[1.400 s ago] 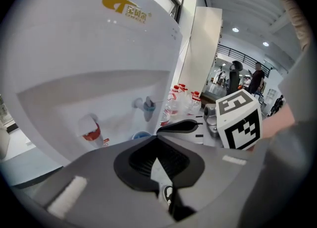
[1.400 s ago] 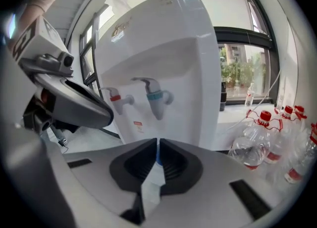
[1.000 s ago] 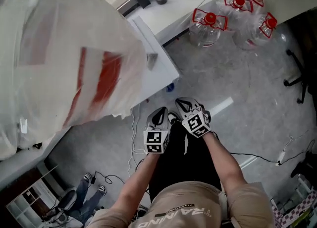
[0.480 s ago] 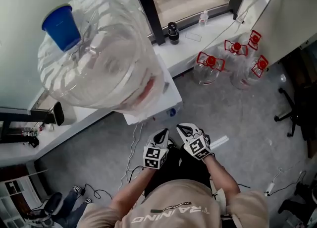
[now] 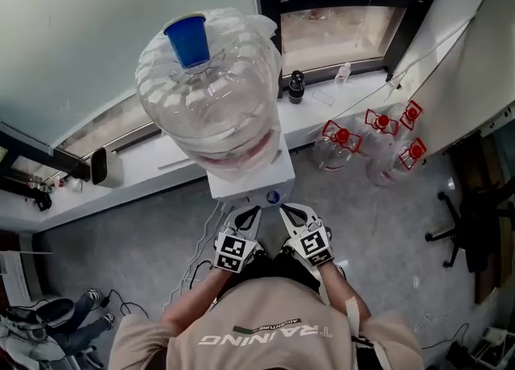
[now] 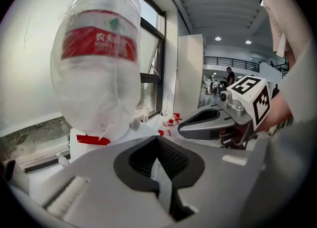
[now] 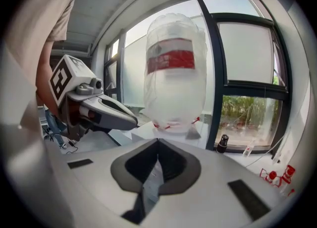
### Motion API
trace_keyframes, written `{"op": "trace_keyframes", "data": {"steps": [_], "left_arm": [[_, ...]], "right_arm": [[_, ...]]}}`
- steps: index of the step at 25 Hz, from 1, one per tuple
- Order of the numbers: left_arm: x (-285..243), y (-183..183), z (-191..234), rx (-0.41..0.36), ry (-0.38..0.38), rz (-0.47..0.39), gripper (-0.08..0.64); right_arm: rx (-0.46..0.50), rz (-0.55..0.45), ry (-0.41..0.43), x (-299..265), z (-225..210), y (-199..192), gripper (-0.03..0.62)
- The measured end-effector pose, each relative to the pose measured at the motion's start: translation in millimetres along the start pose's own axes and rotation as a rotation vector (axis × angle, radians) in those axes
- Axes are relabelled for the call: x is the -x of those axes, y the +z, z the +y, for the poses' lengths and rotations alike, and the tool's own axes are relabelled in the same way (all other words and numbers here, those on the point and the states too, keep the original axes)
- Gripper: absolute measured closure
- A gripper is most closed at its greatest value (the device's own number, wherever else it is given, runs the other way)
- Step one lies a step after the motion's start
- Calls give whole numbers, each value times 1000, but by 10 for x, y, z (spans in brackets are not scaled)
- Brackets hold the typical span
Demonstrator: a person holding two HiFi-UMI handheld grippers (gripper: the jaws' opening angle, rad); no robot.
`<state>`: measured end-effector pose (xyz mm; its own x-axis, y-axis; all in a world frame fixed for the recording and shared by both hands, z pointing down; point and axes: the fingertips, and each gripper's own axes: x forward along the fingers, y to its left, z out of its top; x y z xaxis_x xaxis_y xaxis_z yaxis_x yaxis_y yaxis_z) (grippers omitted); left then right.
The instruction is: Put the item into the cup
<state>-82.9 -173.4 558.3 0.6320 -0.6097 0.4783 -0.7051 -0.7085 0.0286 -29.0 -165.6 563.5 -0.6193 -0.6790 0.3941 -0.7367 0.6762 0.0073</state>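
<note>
Blue cup (image 5: 187, 39) tops water jug (image 5: 213, 111) at 12 o'clock; left gripper (image 5: 244, 217), right gripper (image 5: 291, 215) low at 6, jaws pressed together, empty, approx. equally near.

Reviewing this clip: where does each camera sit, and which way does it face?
Head view: on the person's head, looking steeply down on the water bottle, left gripper, right gripper and forearms.
Left gripper view: rides the left gripper, facing the water bottle; shut jaws, right gripper beside.
Right gripper view: rides the right gripper, facing water bottle and window; shut jaws, left gripper beside.
Shared: all three show the water bottle.
</note>
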Motion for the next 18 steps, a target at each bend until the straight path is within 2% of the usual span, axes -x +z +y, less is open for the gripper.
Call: {"op": "trace_keyframes", "data": {"steps": [8, 15, 18], "left_arm": [[300, 490, 207, 19, 45, -83, 552], [531, 827, 356, -1, 78, -156, 552], [645, 952, 431, -6, 97, -190, 552]], "right_arm": [[61, -41, -12, 223, -28, 578, 581], [66, -95, -14, 339, 80, 1007, 581], [39, -123, -28, 378, 92, 1204, 581]]}}
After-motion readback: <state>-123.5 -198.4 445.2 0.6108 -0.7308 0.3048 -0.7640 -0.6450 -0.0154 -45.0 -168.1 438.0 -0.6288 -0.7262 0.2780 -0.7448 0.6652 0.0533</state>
